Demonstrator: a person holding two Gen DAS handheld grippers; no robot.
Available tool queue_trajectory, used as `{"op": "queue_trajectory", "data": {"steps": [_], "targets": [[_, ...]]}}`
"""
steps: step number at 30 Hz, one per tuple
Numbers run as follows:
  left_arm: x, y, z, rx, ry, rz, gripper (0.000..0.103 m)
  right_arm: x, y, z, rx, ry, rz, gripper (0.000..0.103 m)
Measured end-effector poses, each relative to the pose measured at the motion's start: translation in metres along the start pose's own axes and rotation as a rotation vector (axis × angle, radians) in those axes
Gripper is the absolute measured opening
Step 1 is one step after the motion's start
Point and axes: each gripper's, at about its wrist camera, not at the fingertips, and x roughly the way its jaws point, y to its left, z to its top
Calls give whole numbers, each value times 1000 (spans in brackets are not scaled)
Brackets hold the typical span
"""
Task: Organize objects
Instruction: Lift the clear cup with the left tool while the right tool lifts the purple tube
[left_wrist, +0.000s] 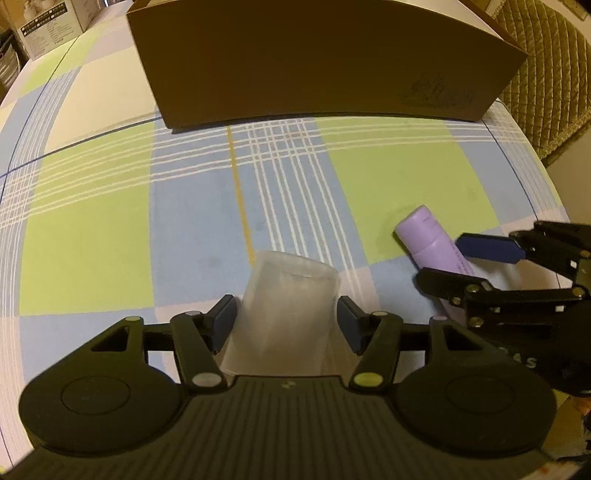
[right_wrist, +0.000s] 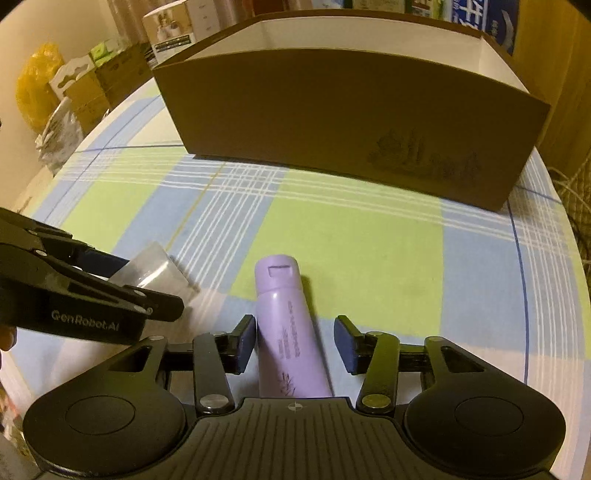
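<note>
Left gripper (left_wrist: 286, 319) straddles clear cup (left_wrist: 284, 314); purple bottle (right_wrist: 290, 332) between right gripper (right_wrist: 294, 341) fingers, ungripped.

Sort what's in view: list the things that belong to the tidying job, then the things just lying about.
Job:
- clear cup, between the left gripper pads
- purple bottle, between the right gripper pads
- brown box, open-topped, behind them

Lying about:
- cartons off the table
- yellow bag
- quilted cushion
</note>
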Motion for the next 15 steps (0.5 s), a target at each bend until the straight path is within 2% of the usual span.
{"op": "queue_trajectory", "data": {"steps": [2,4,5,15], "targets": [[0,-3,-2,0,-6,3,51,2,4,1,-41,2,-16,43],[-2,-5,-5,2,-12,9,51,3,11,-2,-99,-3,-33,33],[-1,-5,-5,0,-13,8,51,6,14,-4,-119,-6,-35,31],[-7,-6,-12,-39,-9,9,50,9,14,-7,-120,2,-13,31]]}}
